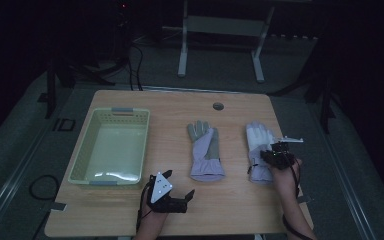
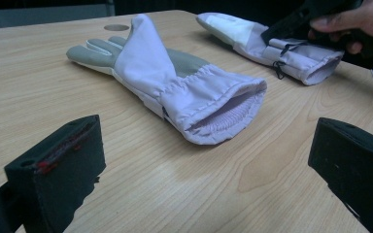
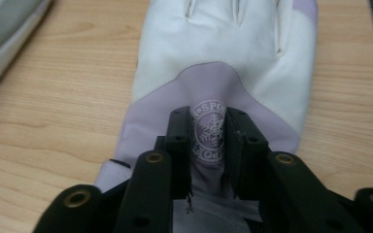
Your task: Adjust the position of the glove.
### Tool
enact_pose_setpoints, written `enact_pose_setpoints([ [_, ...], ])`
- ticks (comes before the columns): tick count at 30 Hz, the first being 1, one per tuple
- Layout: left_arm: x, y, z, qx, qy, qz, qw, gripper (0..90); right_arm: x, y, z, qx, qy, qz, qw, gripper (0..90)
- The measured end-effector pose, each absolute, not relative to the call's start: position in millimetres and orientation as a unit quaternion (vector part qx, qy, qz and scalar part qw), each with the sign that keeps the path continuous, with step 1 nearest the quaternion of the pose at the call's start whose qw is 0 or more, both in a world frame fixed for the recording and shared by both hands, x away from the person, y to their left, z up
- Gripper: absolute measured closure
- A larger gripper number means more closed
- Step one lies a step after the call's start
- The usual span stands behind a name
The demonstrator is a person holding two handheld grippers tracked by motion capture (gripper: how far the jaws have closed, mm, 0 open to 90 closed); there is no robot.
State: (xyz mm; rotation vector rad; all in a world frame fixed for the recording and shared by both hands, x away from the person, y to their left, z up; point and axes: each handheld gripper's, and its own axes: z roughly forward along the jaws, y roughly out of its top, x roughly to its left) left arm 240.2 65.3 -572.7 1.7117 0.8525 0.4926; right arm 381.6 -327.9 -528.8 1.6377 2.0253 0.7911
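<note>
Two lilac-and-white gloves lie flat on the wooden table (image 1: 230, 210). The middle glove (image 1: 205, 150) (image 2: 150, 68) lies palm up, grey palm showing, cuff towards me. The right glove (image 1: 259, 137) (image 3: 223, 43) lies back up. My right gripper (image 1: 275, 155) (image 3: 210, 131) sits over its wrist part, and its jaws pinch a raised fold of lilac fabric with a round snowflake logo. My left gripper (image 1: 186, 200) (image 2: 206, 165) rests low near the table's front edge. It points at the middle glove's cuff, open wide, with nothing between its jaws.
A pale green plastic basket (image 1: 112, 114) stands on the left part of the table, nothing inside. A round cable hole (image 1: 218, 106) sits near the far edge. Dark floor, cables and a desk frame lie beyond the table.
</note>
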Motion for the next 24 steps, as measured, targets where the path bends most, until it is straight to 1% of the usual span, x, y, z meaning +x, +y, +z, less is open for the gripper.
enact_pose_setpoints([
  [6, 240, 65, -573, 0.724, 0.361, 0.209, 0.55, 0.0, 381, -329, -535, 0.572, 0.736, 0.29, 0.218, 67.1],
  [9, 240, 65, -573, 0.723, 0.361, 0.209, 0.55, 0.0, 380, -331, -532, 0.573, 0.735, 0.293, 0.212, 60.2],
  [11, 241, 65, -573, 0.723, 0.362, 0.208, 0.551, 0.0, 379, -334, -527, 0.576, 0.731, 0.301, 0.209, 59.1],
  [13, 241, 66, -573, 0.722, 0.362, 0.207, 0.551, 0.0, 379, -337, -523, 0.571, 0.731, 0.313, 0.206, 54.0],
  [15, 241, 65, -573, 0.723, 0.362, 0.208, 0.551, 0.0, 378, -341, -519, 0.568, 0.731, 0.314, 0.212, 53.3],
  [17, 240, 65, -573, 0.723, 0.362, 0.208, 0.551, 0.0, 378, -344, -516, 0.562, 0.734, 0.321, 0.206, 50.6],
  [19, 241, 65, -573, 0.722, 0.362, 0.207, 0.552, 0.0, 378, -347, -516, 0.558, 0.738, 0.324, 0.198, 50.2],
  [22, 241, 65, -573, 0.722, 0.363, 0.207, 0.552, 0.0, 379, -349, -519, 0.56, 0.739, 0.323, 0.191, 50.2],
  [23, 241, 65, -573, 0.722, 0.363, 0.207, 0.552, 0.0, 379, -350, -523, 0.562, 0.741, 0.316, 0.189, 50.2],
  [24, 241, 65, -573, 0.722, 0.363, 0.207, 0.551, 0.0, 379, -350, -532, 0.563, 0.742, 0.314, 0.185, 48.2],
])
